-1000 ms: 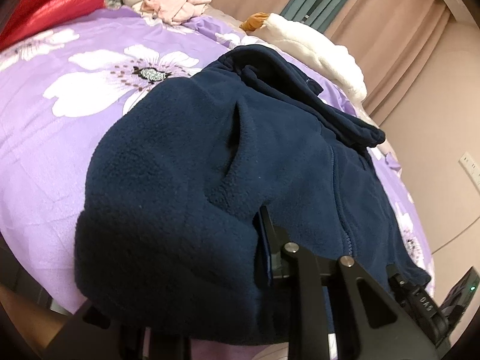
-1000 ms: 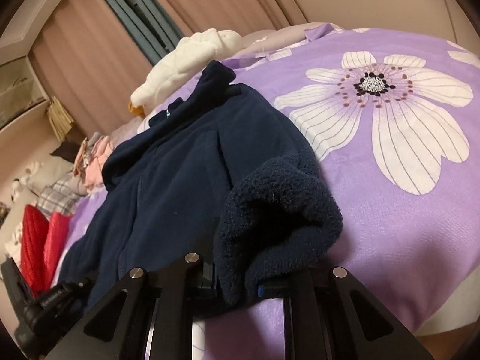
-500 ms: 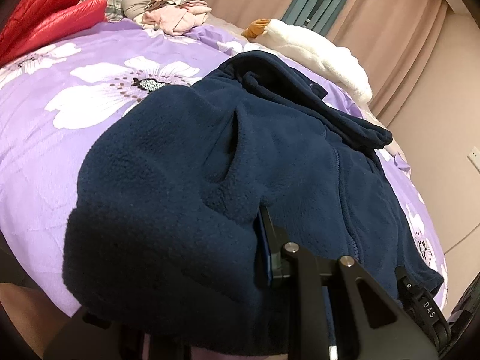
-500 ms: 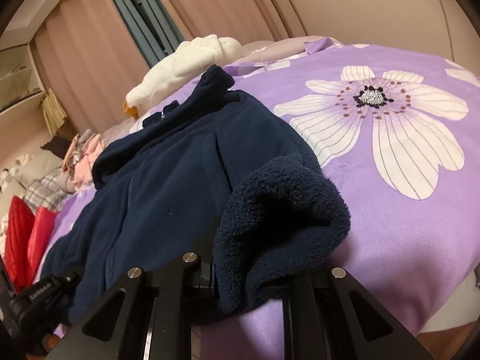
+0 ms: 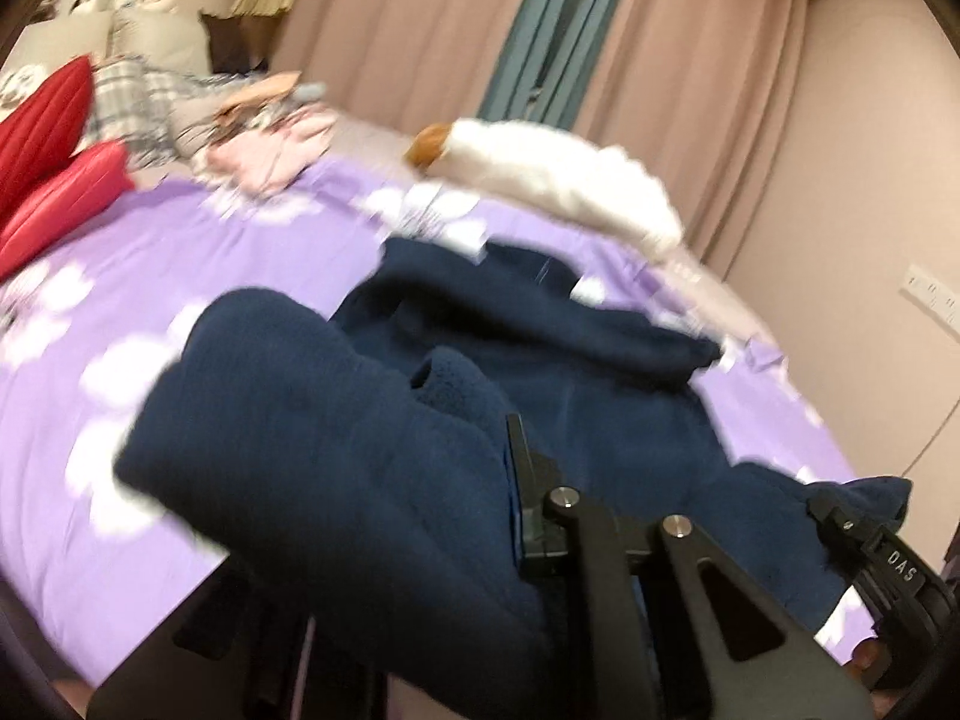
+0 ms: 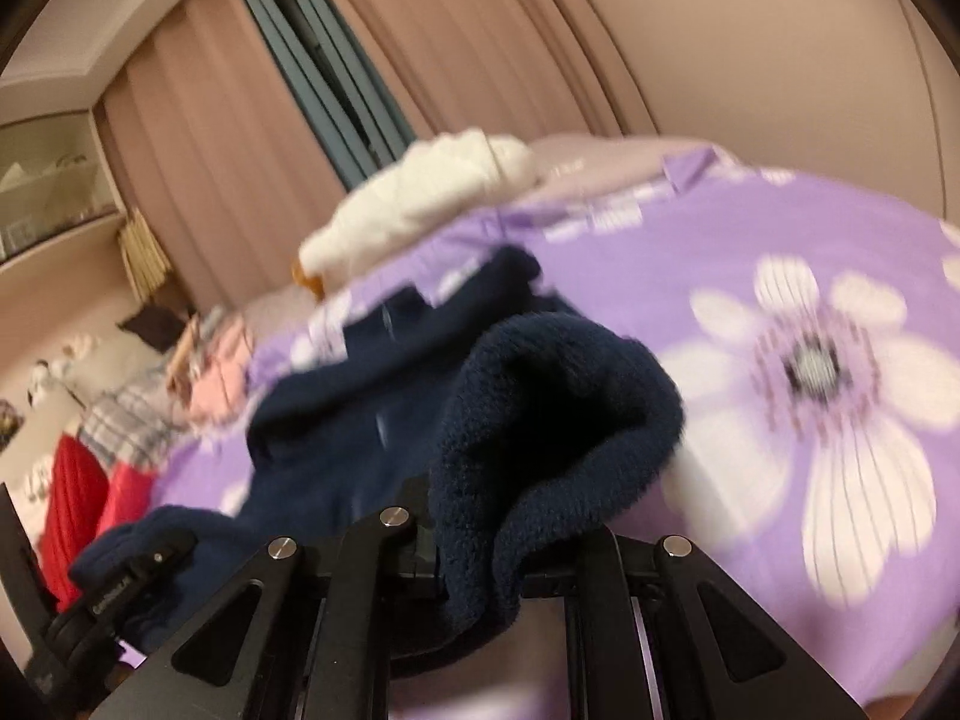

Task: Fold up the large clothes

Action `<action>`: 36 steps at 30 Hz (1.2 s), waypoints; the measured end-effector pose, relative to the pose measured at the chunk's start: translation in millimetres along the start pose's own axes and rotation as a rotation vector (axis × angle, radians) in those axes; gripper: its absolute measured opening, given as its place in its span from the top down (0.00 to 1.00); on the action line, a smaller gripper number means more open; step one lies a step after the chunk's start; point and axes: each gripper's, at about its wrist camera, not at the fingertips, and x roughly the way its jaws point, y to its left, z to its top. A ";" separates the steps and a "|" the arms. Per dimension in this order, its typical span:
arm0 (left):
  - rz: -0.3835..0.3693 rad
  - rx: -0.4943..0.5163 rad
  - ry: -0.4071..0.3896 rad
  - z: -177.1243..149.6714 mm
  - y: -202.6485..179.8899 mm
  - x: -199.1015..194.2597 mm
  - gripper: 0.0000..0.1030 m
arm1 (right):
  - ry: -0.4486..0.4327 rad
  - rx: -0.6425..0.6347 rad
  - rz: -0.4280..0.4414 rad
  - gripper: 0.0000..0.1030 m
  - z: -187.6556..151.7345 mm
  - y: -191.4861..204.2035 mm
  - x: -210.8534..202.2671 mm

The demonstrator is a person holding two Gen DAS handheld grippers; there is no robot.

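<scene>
Fleece (image 5: 600, 372): navy, zip-front, lying on the purple bedspread (image 5: 180, 276), collar end far, hem end near and bunched up off the bed in my two grippers. Both views are smeared with motion.

Left gripper (image 5: 474, 516): clamped tight on a thick wad of hem at the near left; the cloth hides all but one finger (image 5: 519, 468).

Right gripper (image 6: 480, 546): closed on the near right hem corner, which curls over the jaws like a cuff.

Step in hand, as I judge it: raising the hem to carry it toward the collar for a crosswise fold. To do it well I should keep both grippers level with each other and the hem taut between them, lift only until the lower half clears the bed, then travel far in a straight line so the zip stays centred and the edges land square on the shoulders. Each wad is thick; a jerk could pull one free.

Surroundings: white garment (image 5: 558, 180) on the far side, beyond the collar; pink clothes (image 5: 270, 150) and red cushions (image 5: 54, 150) at far left; curtains (image 5: 420, 30) behind.
</scene>
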 end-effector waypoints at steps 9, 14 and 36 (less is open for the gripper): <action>-0.084 0.019 -0.024 145.5 -34.4 88.9 0.82 | -0.082 -0.062 0.061 0.86 125.8 48.4 83.5; 0.081 0.056 0.065 197.0 -40.7 206.1 0.74 | 0.003 -0.095 -0.049 0.86 179.4 68.6 186.6; 0.331 -0.020 0.118 149.0 22.5 313.9 0.31 | 0.119 -0.073 -0.267 0.13 166.0 42.8 322.6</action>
